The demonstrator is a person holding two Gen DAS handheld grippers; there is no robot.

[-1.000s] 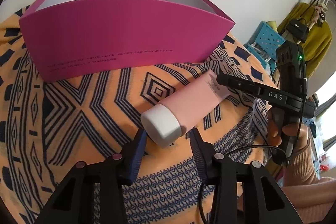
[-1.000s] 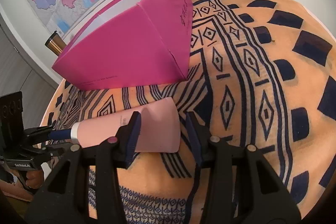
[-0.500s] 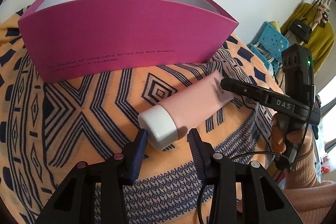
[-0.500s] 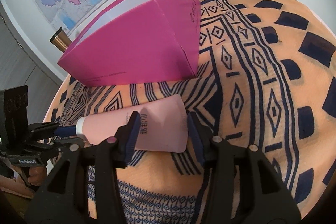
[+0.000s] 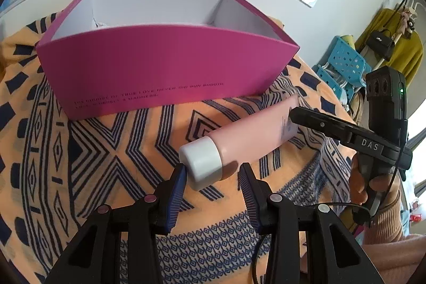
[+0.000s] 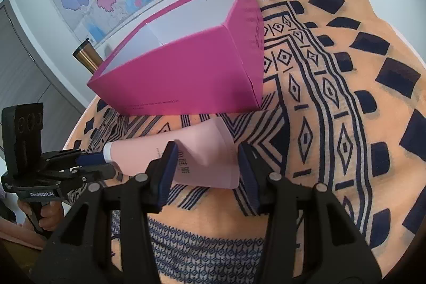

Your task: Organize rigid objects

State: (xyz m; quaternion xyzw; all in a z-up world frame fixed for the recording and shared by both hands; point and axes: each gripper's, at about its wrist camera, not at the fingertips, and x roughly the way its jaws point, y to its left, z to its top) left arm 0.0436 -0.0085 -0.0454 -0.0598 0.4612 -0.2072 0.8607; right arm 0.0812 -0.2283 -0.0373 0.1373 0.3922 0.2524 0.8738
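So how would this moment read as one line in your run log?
pink tube: lying on cloth, outside pink box | left hand-held gripper: around cap, right pad clear | right hand-held gripper: around flat end | box: nothing visible inside

tube point(image 5: 247, 140) on cloth point(image 5: 111, 161), box point(image 5: 165, 71) behind

Open top of pink box point(image 5: 165, 71), upper centre of frame: unobstructed from above, inside bare. Box front wall stands just behind pink tube point(image 5: 247, 135), blocking level travel. Cloth point(image 5: 80, 151) at lower left and centre left lies free. Cup point(image 6: 86, 57) stands behind box, upper left.
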